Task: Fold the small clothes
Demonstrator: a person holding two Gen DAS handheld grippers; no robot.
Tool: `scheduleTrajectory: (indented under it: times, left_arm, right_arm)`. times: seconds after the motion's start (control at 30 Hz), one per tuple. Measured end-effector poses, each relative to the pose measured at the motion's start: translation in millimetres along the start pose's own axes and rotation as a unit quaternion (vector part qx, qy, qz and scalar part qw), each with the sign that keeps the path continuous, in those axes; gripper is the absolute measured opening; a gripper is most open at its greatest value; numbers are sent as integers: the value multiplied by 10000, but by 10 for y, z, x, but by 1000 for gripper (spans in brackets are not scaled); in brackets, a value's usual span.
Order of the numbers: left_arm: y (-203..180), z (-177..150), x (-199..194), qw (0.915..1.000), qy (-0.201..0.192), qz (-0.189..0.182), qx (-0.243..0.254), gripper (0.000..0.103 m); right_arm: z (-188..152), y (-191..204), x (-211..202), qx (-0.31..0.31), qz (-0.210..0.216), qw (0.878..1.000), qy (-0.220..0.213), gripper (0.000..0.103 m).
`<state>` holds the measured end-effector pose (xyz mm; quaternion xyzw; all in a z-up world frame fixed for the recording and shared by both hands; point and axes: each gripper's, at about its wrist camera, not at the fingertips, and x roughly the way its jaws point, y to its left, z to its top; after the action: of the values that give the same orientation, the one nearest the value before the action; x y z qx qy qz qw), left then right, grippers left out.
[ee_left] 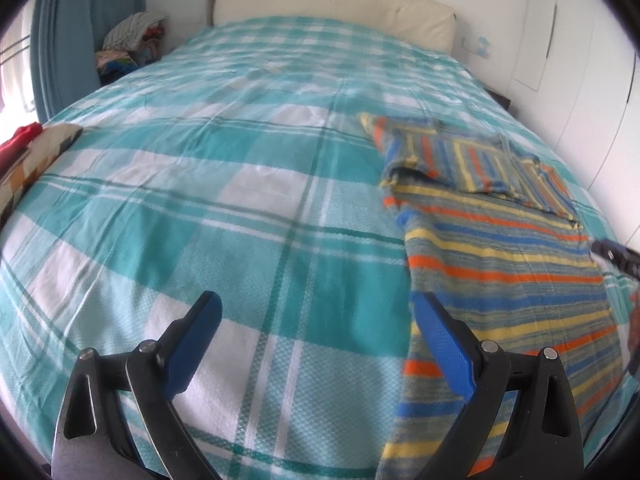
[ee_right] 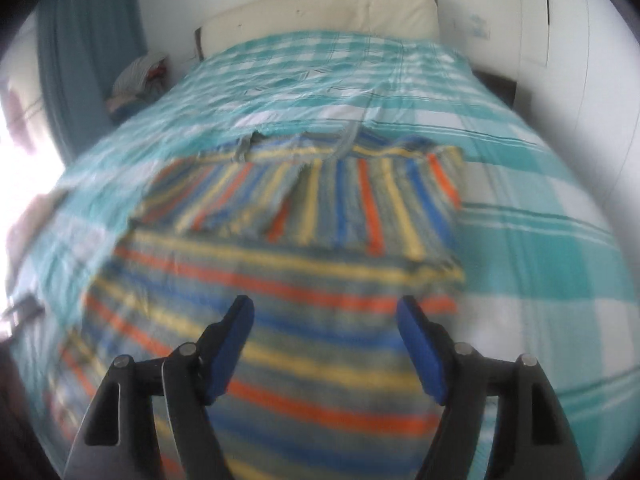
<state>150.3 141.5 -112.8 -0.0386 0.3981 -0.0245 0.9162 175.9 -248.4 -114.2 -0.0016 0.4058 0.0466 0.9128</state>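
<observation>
A small knitted top with orange, blue, yellow and grey stripes (ee_left: 504,264) lies flat on the bed, its sleeves folded across the upper part. In the left wrist view it is at the right. My left gripper (ee_left: 318,304) is open and empty above the bedspread, with its right finger over the top's left edge. In the right wrist view the top (ee_right: 304,248) fills the middle, blurred. My right gripper (ee_right: 325,306) is open and empty above its lower half. The tip of the right gripper also shows at the left wrist view's right edge (ee_left: 616,256).
The bed carries a teal and white checked bedspread (ee_left: 200,200) with a cream headboard (ee_left: 332,8) at the far end. A pile of clothes (ee_left: 128,44) sits beside the bed at the far left by a blue curtain. A patterned cushion (ee_left: 32,160) lies at the left edge. White wardrobe doors stand on the right.
</observation>
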Motion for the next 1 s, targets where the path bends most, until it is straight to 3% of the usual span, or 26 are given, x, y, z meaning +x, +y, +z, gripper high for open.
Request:
scheduleTrajectory:
  times: [0.13,0.2,0.33,0.47,0.6,1.0]
  left_arm:
    - [-65,-54,27,9999,91,-58,22,98]
    - [-126,-83,53,9999,104,-40,96,98]
    - [-221,-128,121,9995,120,63,275,98]
    - [-245,-165,216,9991,227,152,335,98]
    - [-208,-204,406,9977,597,173,278,100]
    - [-232,-230,455,9973,613,255,308,103]
  right_arm:
    - [-462,-274,-378,104,-104,9998,-135,74]
    - [-626,-403,-524,203,-293,9989,-318,80]
    - [-831,-599,-547,446,-658,9957,-467,84]
    - [-935,-710,-380,709,-579,9954,-290,84]
    - [-951,-739,-289,735,-517,9958,-200,92]
    - [-961,-700,-231,665,-487,9965,-169,100]
